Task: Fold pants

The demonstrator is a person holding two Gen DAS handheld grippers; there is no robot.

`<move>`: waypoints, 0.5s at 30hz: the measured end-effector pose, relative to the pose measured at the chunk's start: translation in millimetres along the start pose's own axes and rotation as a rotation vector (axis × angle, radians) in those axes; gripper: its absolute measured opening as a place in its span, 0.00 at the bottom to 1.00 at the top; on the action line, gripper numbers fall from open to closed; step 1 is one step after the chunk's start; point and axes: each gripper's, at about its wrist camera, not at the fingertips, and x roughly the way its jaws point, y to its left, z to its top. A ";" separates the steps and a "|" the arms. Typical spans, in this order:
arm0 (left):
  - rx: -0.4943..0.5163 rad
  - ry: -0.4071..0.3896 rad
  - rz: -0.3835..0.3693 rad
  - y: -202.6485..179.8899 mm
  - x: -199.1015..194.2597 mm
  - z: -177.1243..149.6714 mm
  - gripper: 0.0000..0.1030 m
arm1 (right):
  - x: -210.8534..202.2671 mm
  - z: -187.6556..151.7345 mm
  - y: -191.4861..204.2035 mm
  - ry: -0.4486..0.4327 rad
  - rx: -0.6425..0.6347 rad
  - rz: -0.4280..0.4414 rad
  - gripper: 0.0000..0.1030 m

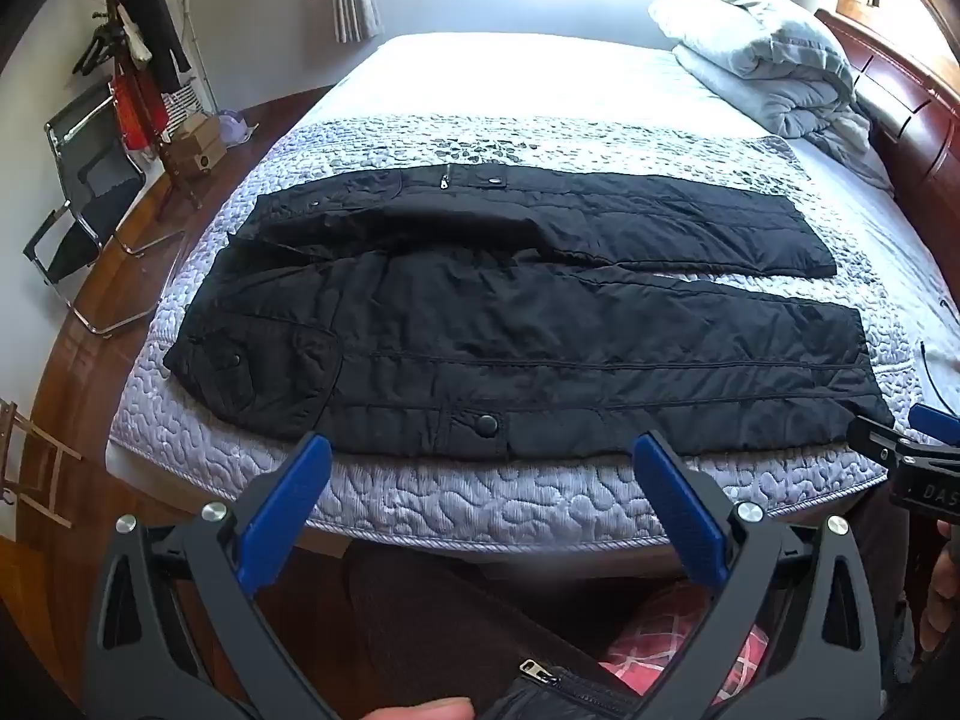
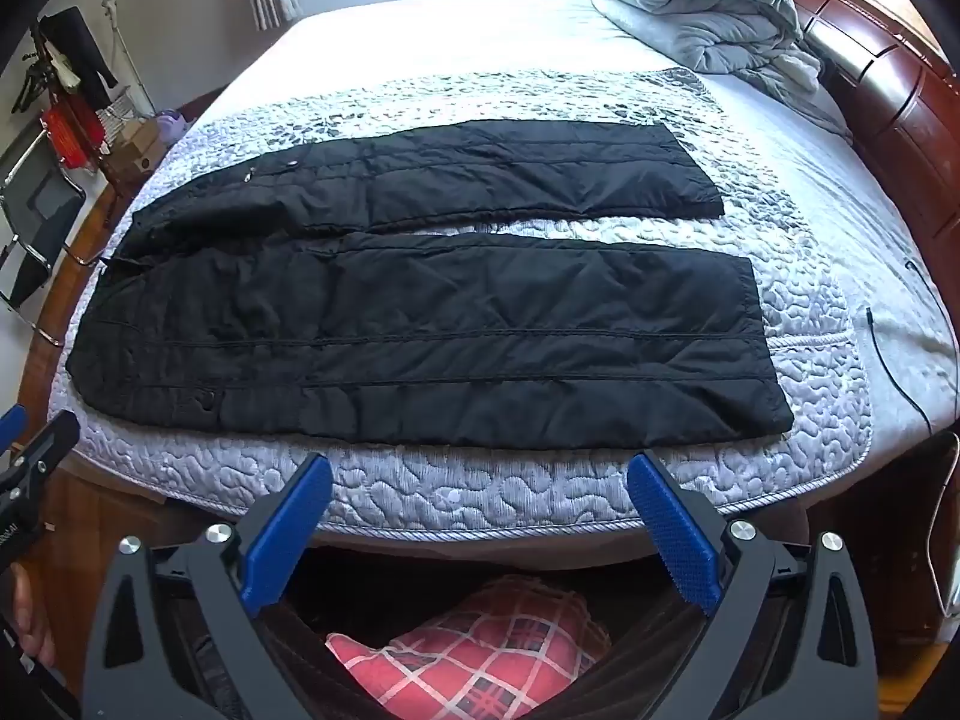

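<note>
Black padded pants (image 1: 510, 324) lie flat across the near end of the bed, waist to the left and both legs stretched to the right with a narrow gap between them. The right wrist view shows the same pants (image 2: 420, 324). My left gripper (image 1: 483, 456) hovers open over the bed's near edge, just short of the snap pocket on the near leg, with nothing between its blue pads. My right gripper (image 2: 480, 474) is open too, short of the near leg's lower half, empty. Each gripper shows at the edge of the other's view.
The quilted mattress (image 1: 480, 504) has a wooden headboard (image 1: 918, 132) at the right and a folded grey duvet (image 1: 762, 54) near it. A chair (image 1: 78, 204) and a coat rack (image 1: 138, 60) stand on the floor at the left. A red plaid slipper (image 2: 480, 648) is below me.
</note>
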 end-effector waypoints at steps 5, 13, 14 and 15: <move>-0.004 0.003 -0.004 -0.3 -1.7 1.6 0.98 | -2.6 0.5 -1.2 -0.007 0.002 -0.001 0.97; 0.001 -0.005 -0.012 -2.9 -3.4 1.1 0.98 | -1.3 -1.5 1.0 -0.007 0.005 -0.002 0.97; 0.000 -0.007 -0.018 -3.1 -4.1 1.2 0.98 | -0.8 -1.8 0.8 -0.008 0.005 -0.003 0.97; 0.001 -0.008 -0.022 -3.4 -4.6 1.3 0.98 | 0.7 -2.3 -0.7 -0.008 0.005 -0.003 0.97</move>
